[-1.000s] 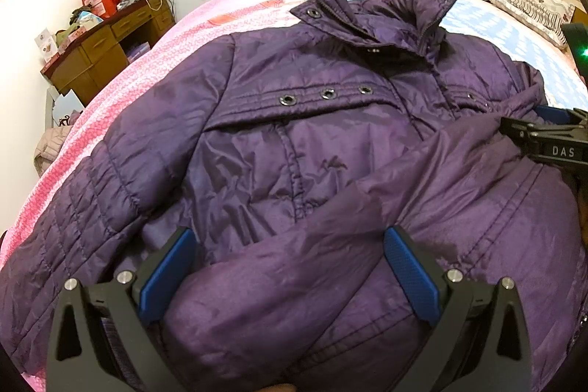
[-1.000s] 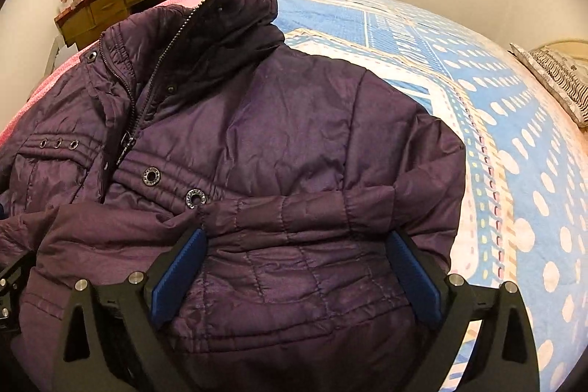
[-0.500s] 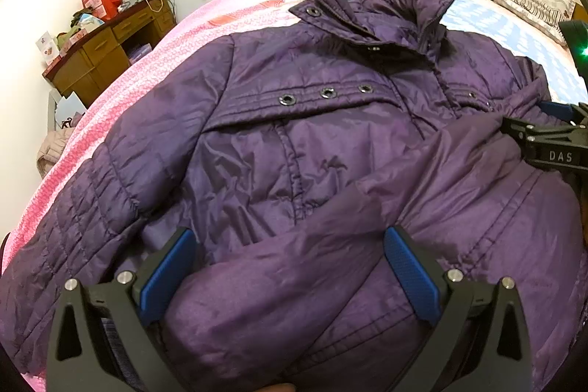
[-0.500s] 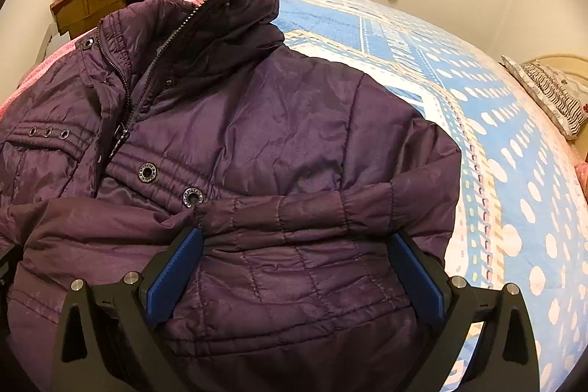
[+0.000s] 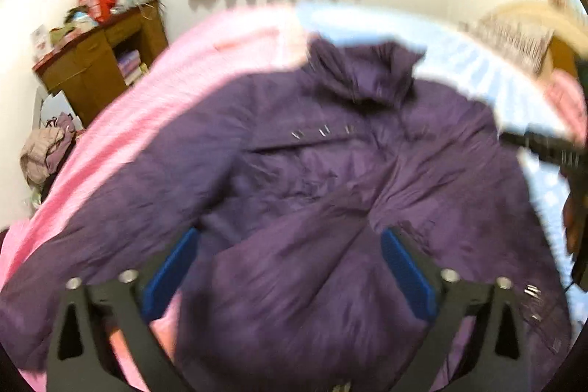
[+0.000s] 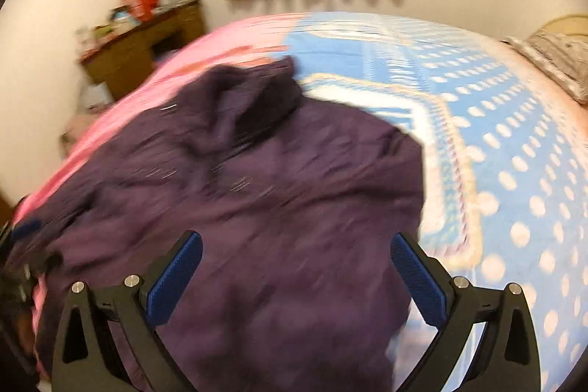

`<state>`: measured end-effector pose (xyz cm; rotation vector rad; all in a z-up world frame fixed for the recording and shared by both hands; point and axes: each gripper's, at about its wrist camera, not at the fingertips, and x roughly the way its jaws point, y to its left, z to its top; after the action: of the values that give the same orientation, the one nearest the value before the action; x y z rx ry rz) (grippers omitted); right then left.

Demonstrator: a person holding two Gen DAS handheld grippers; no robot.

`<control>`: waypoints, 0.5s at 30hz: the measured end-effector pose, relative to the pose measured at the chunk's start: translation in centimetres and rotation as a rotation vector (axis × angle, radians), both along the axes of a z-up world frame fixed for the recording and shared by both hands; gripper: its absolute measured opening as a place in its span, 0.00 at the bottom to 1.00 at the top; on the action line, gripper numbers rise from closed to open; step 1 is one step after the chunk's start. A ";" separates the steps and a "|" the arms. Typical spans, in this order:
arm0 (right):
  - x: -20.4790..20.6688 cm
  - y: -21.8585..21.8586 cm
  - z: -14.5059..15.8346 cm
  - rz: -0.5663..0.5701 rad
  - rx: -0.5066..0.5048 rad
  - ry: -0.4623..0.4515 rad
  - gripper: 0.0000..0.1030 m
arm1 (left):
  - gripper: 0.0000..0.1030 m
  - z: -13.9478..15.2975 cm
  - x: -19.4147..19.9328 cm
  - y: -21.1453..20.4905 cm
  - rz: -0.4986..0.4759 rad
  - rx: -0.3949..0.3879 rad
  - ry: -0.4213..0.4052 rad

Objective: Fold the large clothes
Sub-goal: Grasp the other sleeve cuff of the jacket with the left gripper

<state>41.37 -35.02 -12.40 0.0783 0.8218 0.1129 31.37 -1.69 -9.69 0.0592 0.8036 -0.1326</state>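
A purple padded jacket (image 5: 312, 179) lies front up on the bed, collar (image 5: 367, 72) at the far end. One sleeve (image 5: 294, 245) is folded slantwise across its lower front. My left gripper (image 5: 290, 237) hovers open over that sleeve, with nothing between its blue pads (image 5: 169, 274). In the right wrist view the jacket (image 6: 275, 193) fills the lower left, and my right gripper (image 6: 296, 239) is open above its right half, holding nothing. Both views are blurred by motion. The right gripper (image 5: 547, 146) also shows at the left view's right edge.
The bed has a pink cover (image 5: 154, 98) on the left and a blue dotted blanket (image 6: 496, 135) on the right. A cluttered wooden desk (image 5: 95, 61) stands by the far left wall. A pillow (image 6: 558, 61) lies far right. Clothes (image 5: 44, 153) are piled on the floor.
Both grippers have drawn back and up from the jacket, so it looks smaller and more of the bed shows. Both stay open. The picture is now smeared by fast motion.
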 end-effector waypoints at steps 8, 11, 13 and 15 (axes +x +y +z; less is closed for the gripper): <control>-10.8 6.4 -0.6 0.207 -0.073 -0.060 0.98 | 1.00 2.0 -12.3 18.3 0.394 -0.131 -0.125; -13.5 8.5 -1.3 0.263 -0.087 -0.082 0.98 | 1.00 1.4 -15.8 24.4 0.565 -0.141 -0.141; -14.7 10.0 -1.7 0.295 -0.103 -0.095 0.98 | 1.00 1.4 -18.4 29.0 0.692 -0.166 -0.170; -15.5 11.4 -2.1 0.321 -0.121 -0.108 0.98 | 1.00 1.5 -20.1 32.6 0.760 -0.248 -0.181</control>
<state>25.85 -23.62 -14.49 -0.1732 0.7268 0.3661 11.32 30.88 -8.24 -0.4609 0.5797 0.4860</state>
